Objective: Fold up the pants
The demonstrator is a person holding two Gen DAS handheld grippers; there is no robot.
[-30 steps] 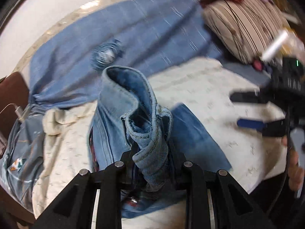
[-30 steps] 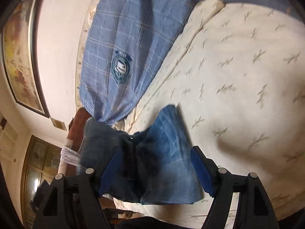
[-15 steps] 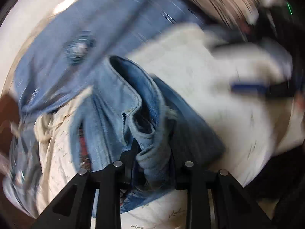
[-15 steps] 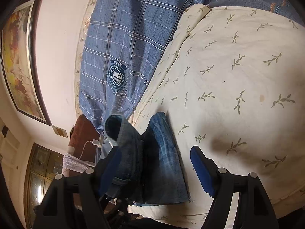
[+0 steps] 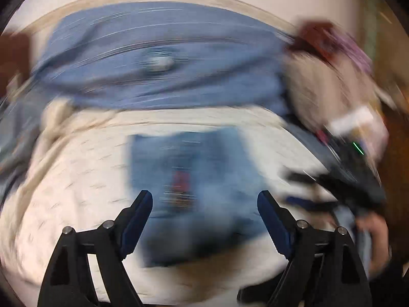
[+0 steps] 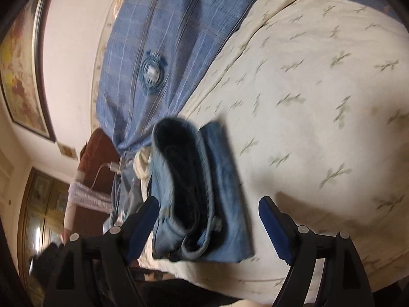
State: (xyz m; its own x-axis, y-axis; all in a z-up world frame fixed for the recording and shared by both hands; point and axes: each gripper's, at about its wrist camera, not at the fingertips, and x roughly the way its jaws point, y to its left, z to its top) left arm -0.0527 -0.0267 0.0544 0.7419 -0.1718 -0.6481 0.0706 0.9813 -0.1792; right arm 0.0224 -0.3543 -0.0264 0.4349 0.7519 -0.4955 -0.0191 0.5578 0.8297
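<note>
The folded blue jeans (image 5: 191, 179) lie on the cream leaf-print bedcover (image 5: 76, 179), blurred by motion. My left gripper (image 5: 204, 195) hovers just in front of them, its jaws opening wide, and the pads touch nothing. In the right wrist view the jeans (image 6: 194, 184) are a thick bundle whose upper fold (image 6: 173, 153) curls up. The right gripper (image 6: 209, 200) stands over their near end with its jaws opening; the denim sits between the fingers but neither pad presses on it. That gripper (image 5: 299, 189) also shows at the right of the left wrist view.
A blue checked cloth with a round badge (image 6: 153, 71) covers the far part of the bed. A striped pillow (image 5: 319, 89) lies at the back right. A framed picture (image 6: 20, 64) hangs on the wall, and a charger with its cable (image 6: 110, 166) lies by the bed's edge.
My left gripper has let go of the jeans' bunched fold, opened wide and swung sideways. The jeans now lie flatter on the bedcover. The right gripper has barely moved.
</note>
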